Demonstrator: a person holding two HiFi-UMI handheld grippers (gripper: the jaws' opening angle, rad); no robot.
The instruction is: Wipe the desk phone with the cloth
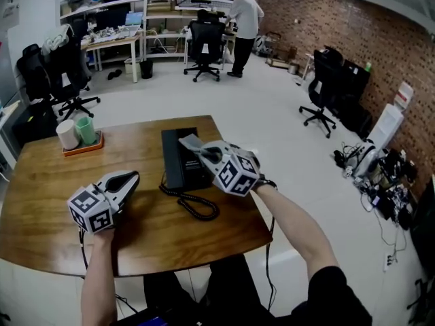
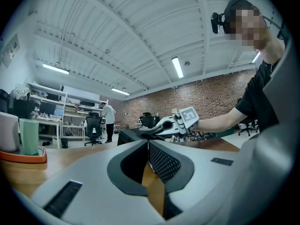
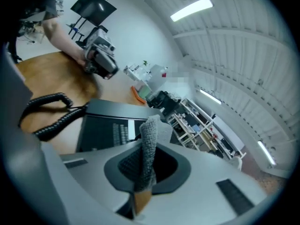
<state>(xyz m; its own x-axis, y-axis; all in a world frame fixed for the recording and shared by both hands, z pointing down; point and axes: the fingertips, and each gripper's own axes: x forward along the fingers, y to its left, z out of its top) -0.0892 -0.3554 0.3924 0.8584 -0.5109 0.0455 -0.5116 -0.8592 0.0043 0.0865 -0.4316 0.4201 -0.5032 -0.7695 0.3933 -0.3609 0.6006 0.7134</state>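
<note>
Left gripper sits low near the table's front left edge, jaws pressed together on nothing. Right gripper is pinching the grey cloth just over the black desk phone mid-table, coiled cord in front. Cups are at the far left corner.
</note>
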